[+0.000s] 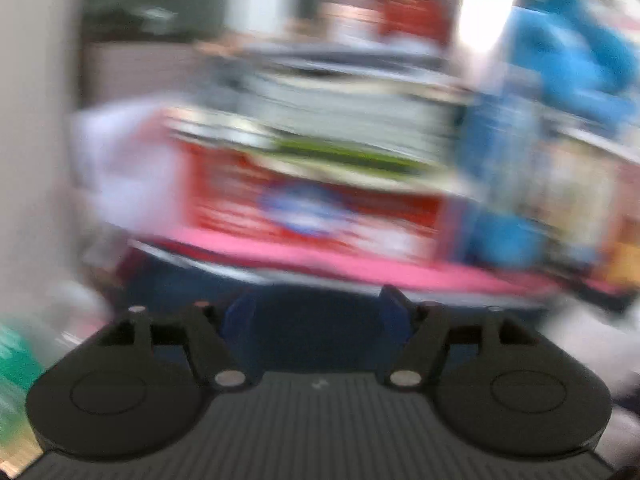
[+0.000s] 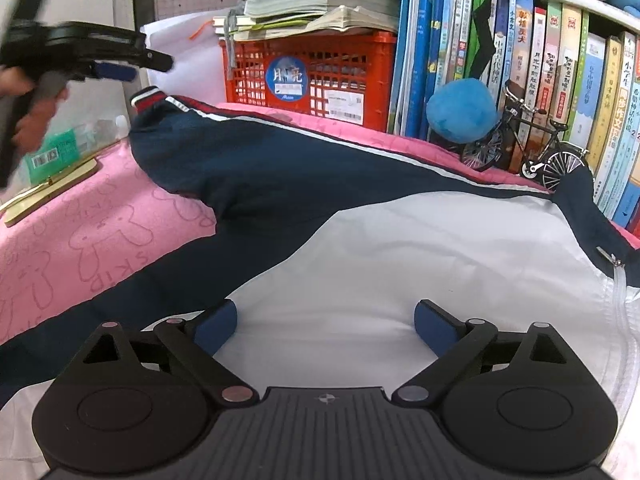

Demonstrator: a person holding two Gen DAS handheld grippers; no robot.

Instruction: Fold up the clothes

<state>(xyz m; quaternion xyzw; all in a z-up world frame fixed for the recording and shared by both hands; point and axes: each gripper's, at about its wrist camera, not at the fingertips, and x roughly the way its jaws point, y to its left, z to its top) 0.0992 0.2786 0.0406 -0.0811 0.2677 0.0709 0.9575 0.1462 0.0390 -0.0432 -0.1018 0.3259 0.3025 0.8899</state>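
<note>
A navy and white jacket [image 2: 360, 248] lies spread on the pink cloth [image 2: 80, 232]. Its navy sleeve [image 2: 224, 160] with a red-white cuff stretches to the far left. My right gripper [image 2: 325, 322] is open and empty, low over the white front panel beside the zipper [image 2: 618, 304]. My left gripper [image 1: 316, 312] is open and empty; its view is heavily blurred, with navy fabric [image 1: 312, 332] below the fingers. In the right wrist view the left gripper [image 2: 120, 68] is held in the air above the sleeve cuff.
A red crate [image 2: 312, 80] with stacked books on top stands at the back. A row of upright books [image 2: 560, 80], a blue plush ball [image 2: 460, 110] and a small model bicycle [image 2: 524, 148] line the right back. A wooden board [image 2: 48, 192] lies at the left.
</note>
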